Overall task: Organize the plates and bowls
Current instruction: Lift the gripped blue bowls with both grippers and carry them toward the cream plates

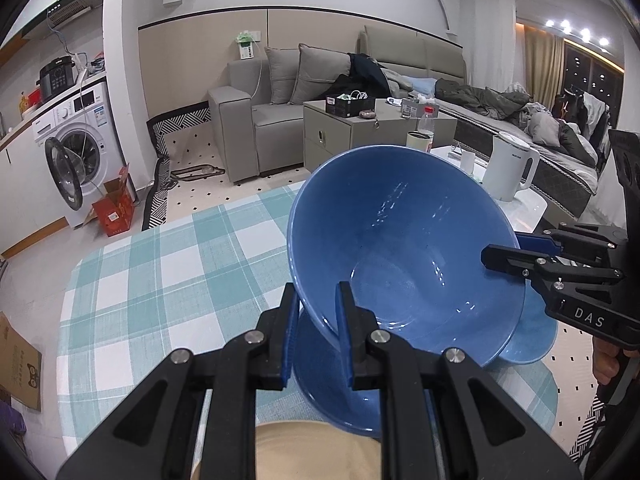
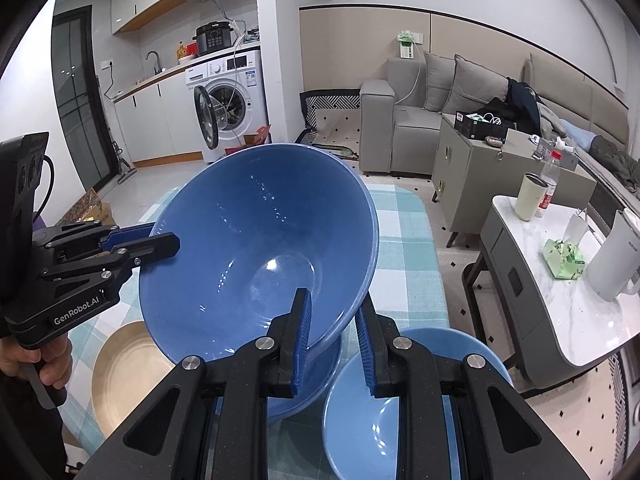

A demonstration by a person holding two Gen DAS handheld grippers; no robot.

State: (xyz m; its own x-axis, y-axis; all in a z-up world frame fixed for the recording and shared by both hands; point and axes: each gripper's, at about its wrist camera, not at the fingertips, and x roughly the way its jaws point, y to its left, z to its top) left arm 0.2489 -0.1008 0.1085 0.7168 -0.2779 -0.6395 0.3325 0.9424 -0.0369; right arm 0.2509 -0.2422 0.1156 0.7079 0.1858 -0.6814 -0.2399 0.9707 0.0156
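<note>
Both tongs pinch opposite rims of the large dark blue bowl [image 2: 256, 256], held tilted above the checked bench [image 1: 152, 280]: left tongs [image 1: 318, 332] on one rim, right tongs [image 2: 334, 340] on the other. The step in hand looks like carrying it to nest in another bowl. A dark blue bowl [image 2: 308, 392] sits directly beneath, a light blue bowl [image 2: 384, 412] beside it near the bench's right edge, a tan plate [image 2: 124, 376] toward the left. Next: level it and lower straight; the bench's far half lies open.
</note>
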